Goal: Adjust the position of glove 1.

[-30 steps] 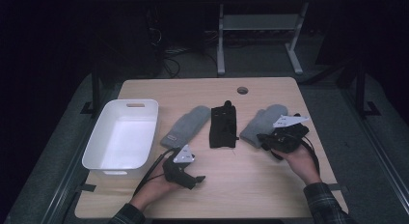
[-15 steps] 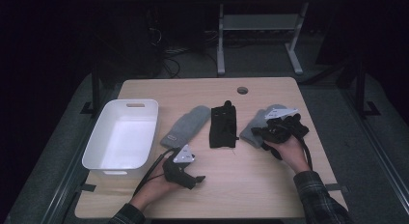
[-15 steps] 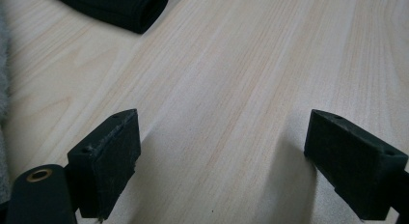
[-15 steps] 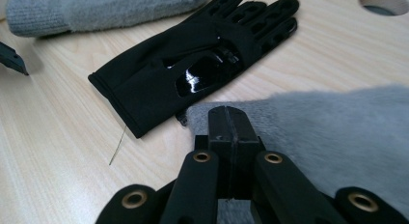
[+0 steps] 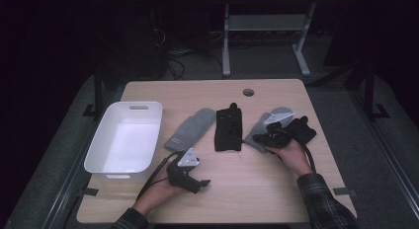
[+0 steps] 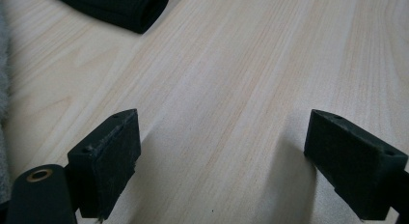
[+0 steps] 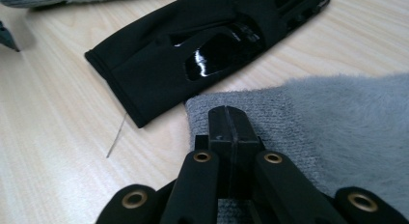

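Right hand-held gripper: jaws pressed fully together, pads meeting, tips over the ribbed cuff of the right grey mitten. From the frames I cannot tell whether any knit is pinched between the pads or whether they only rest on it. In the high view this hand-held gripper lies over the near end of that mitten, with the person's right hand behind it.

Black glove: flat on the worktop, just ahead and to the left of the right hand-held gripper's tips. Its cuff edge is close to the grey cuff; whether the two touch is not clear. A glossy patch shows on the glove's back. A thin loose thread lies on the wood just beside the glove's cuff.

Left hand-held gripper: jaws wide apart, bare wood between them, nothing held. It sits low over the worktop, well apart from the right one. Black glove's cuff is ahead and to its left.

High view: second grey mitten lies beyond the left hand-held gripper, left of the black glove. White bin stands farther left of that gripper, near the worktop's edge.
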Tool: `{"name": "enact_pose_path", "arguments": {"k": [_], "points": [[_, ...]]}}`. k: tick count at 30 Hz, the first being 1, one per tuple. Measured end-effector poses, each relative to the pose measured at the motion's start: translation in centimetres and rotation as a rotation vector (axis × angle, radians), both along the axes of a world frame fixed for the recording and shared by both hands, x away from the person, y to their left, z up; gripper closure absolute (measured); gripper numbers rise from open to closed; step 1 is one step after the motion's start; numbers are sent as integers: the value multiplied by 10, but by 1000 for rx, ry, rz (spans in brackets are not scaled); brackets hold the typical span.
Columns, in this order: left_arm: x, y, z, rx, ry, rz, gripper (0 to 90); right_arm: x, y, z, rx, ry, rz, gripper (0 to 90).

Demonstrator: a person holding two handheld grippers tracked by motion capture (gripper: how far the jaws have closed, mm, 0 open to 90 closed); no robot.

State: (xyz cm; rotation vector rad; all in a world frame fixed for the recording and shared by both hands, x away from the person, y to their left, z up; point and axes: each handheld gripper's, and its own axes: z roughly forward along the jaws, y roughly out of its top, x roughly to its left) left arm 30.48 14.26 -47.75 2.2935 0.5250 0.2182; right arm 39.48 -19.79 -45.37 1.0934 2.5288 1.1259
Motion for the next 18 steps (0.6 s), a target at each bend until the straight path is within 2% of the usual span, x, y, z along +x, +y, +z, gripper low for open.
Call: {"name": "enact_pose_path", "arguments": {"k": [7,9,18], "points": [[0,0,0,0,0,0,118,-6,3,0,7,1,37,900],[0,0,0,0,0,0,118,-12,4,1,17,25,57,900],[0,0,0,-2,-2,1,118,-29,7,1,10,22,95,900]]}}
